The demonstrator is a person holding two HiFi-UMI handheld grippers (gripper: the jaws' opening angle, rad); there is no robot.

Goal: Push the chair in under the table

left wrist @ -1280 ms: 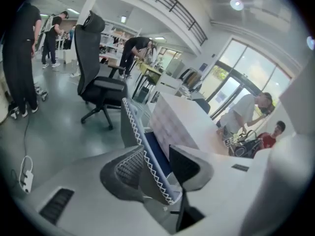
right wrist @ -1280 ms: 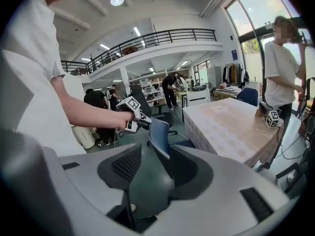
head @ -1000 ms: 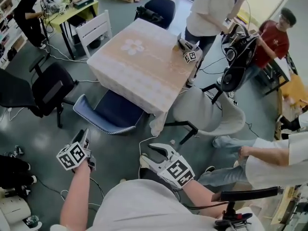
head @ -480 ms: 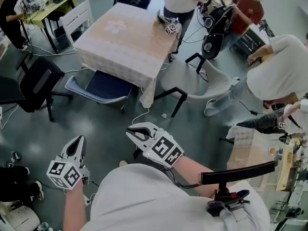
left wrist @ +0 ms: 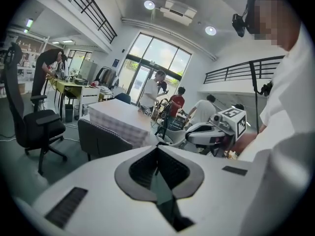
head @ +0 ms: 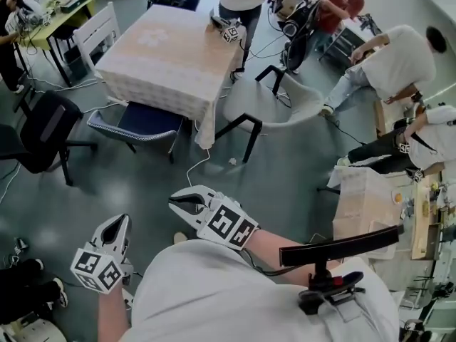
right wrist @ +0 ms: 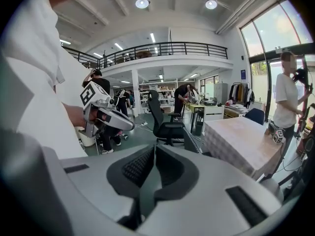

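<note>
The blue-seated chair (head: 132, 123) with a dotted rim stands partly under the near edge of the cloth-covered table (head: 164, 55). Both grippers hang close to my body, far from the chair and touching nothing. My left gripper (head: 117, 224) is shut and empty. My right gripper (head: 182, 204) has just been closing and its pads now meet with nothing between them. The left gripper view looks past its shut jaws at the chair's back (left wrist: 101, 136), the table (left wrist: 118, 117) and the right gripper (left wrist: 216, 132). Across its shut jaws, the right gripper view shows the table (right wrist: 241, 141) and the left gripper (right wrist: 106, 114).
A grey shell chair (head: 274, 109) stands at the table's right side and a black office chair (head: 43, 130) to its left. A white wooden chair (head: 96, 34) is behind. Cables (head: 196, 166) lie on the floor. Several people work at the right and back.
Both grippers drew back from the chair toward my body, and the table and chair now sit farther off. The right jaws went from wide open to shut. The left gripper rolled.
</note>
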